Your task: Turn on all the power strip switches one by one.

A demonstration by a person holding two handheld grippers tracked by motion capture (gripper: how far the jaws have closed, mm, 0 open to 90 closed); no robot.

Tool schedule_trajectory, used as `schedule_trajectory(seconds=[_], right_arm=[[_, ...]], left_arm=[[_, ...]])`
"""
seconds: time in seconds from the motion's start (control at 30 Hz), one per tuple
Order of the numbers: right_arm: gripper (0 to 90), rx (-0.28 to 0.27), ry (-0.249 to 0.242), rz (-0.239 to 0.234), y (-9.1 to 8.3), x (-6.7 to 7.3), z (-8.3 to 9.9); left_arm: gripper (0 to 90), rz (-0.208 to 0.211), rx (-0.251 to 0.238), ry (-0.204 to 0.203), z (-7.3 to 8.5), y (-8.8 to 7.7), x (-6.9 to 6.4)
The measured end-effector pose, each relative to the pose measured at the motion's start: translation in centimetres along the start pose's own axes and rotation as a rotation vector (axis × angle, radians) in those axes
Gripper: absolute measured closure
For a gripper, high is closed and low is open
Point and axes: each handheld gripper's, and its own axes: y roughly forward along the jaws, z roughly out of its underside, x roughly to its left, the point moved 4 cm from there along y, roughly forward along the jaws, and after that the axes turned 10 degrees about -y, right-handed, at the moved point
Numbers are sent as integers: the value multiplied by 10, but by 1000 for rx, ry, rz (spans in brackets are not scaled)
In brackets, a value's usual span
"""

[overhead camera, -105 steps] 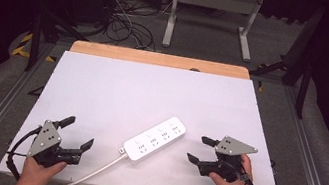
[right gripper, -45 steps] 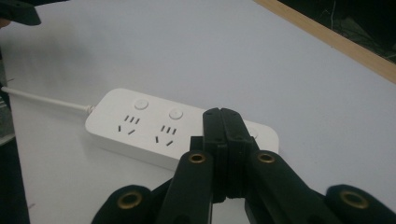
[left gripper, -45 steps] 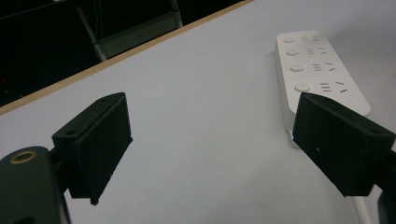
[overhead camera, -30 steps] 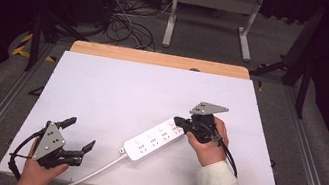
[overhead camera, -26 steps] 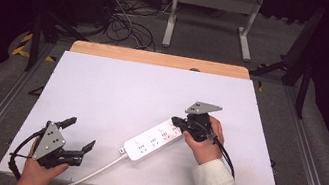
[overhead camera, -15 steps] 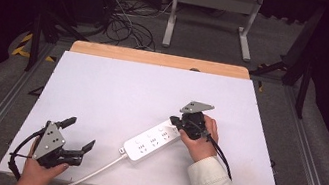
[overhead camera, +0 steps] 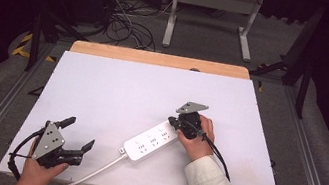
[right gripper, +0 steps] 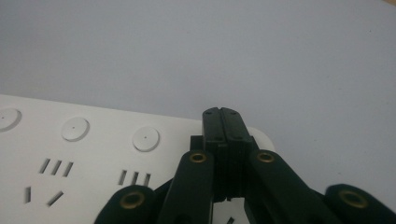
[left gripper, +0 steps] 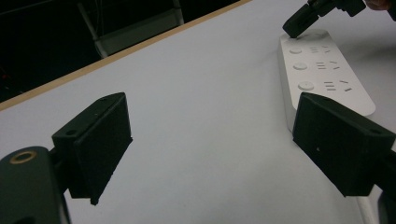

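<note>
- One power strip [overhead camera: 152,140] lies on the table [overhead camera: 117,89], a white, smooth plastic bar with rounded corners, set at a slant near the front middle.
- Its top carries round buttons, each next to a group of thin slots; the left gripper view shows three such rows [left gripper: 322,70].
- A white cord [overhead camera: 93,174] runs from the strip's near end to the table's front edge.
- The right gripper [overhead camera: 181,124] is matte black with a grey three-cornered plate on top; its jaws are pressed flat together with nothing between them.
- In the right gripper view those joined tips [right gripper: 223,122] sit over the strip's rounded end, just beside the last button; whether they touch the plastic cannot be told.
- A hand in a pale sleeve holds this gripper, and a black cable trails back along the arm.
- The left gripper [overhead camera: 75,134] rests at the front left corner, well apart from the strip, its jaws spread wide and holding nothing.
- In its own view the two blocky black pads [left gripper: 100,140] frame bare table.
- The tabletop is a plain white matte sheet with a light wooden strip [overhead camera: 158,59] along the far edge.
- Beyond it is a dark room with grey carpet, a tangle of black cables [overhead camera: 128,25] on the floor and a grey metal stand [overhead camera: 212,9].
</note>
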Motion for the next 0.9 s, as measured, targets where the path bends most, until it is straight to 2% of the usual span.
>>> schedule_trajectory(seconds=[0.13,0.17,0.3,0.47,0.67,0.9], right_arm=[[900,-2,2,2,1,0,0],[900,-4,2,1,1,0,0],[900,-15,27,-14,2,-2,1],[900,-7,18,-3,3,-1,1],[900,-3,29,3,4,0,1],[900,5,15,31,5,3,0]], left_arm=[[118,1,-2,-9,0,0,0],[118,-2,-1,1,0,0,0],[118,-1,-3,-7,0,0,-1],[118,-3,-1,3,0,0,0],[118,-2,-1,6,0,0,-1],[118,-4,-1,9,0,0,-1]])
